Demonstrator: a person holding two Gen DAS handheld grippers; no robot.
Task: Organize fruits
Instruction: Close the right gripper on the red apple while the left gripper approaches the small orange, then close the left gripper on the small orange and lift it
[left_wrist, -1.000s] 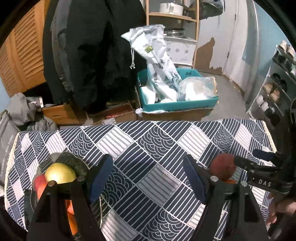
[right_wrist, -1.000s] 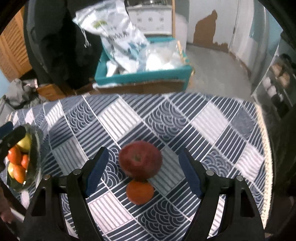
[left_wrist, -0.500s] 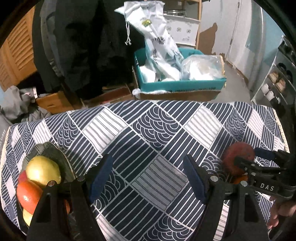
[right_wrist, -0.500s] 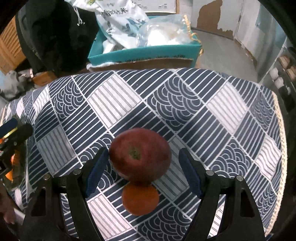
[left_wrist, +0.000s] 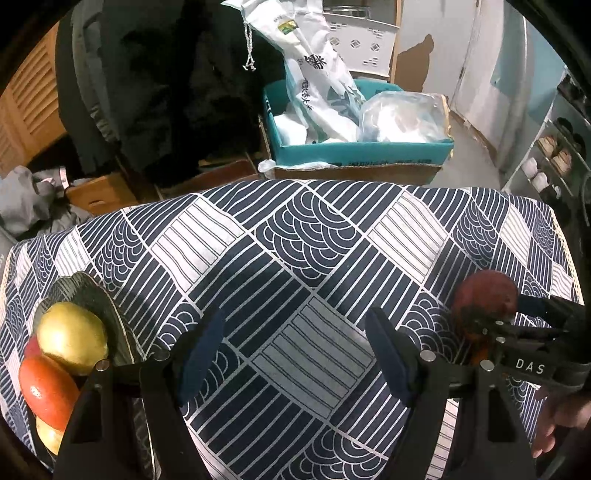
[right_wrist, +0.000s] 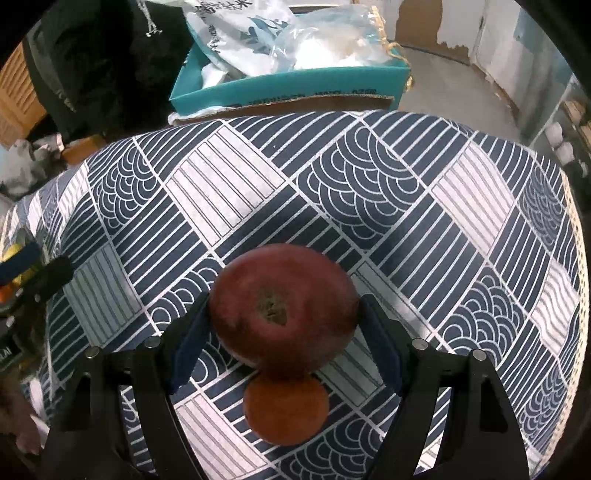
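A red apple (right_wrist: 282, 306) lies on the patterned tablecloth (right_wrist: 369, 184) between the pads of my right gripper (right_wrist: 284, 349). The jaws are wide and the pads sit at the apple's two sides; I cannot tell if they press it. An orange (right_wrist: 286, 408) lies just in front of the apple, nearer the camera. In the left wrist view the apple (left_wrist: 484, 299) and right gripper (left_wrist: 524, 332) show at the right. My left gripper (left_wrist: 295, 354) is open and empty over the cloth. A dark plate (left_wrist: 92, 295) at the left holds a yellow-green apple (left_wrist: 72, 338) and an orange fruit (left_wrist: 46, 391).
Beyond the table's far edge stands a teal box (left_wrist: 362, 147) with white plastic bags. Dark coats (left_wrist: 166, 74) hang at the back left. A shoe rack (left_wrist: 554, 158) is at the right. The table's right edge (right_wrist: 576, 295) is close to the apple.
My right gripper has moved forward and down, so the red apple now sits between its pads. My left gripper has risen and drifted right, with the plate now further left in its view.
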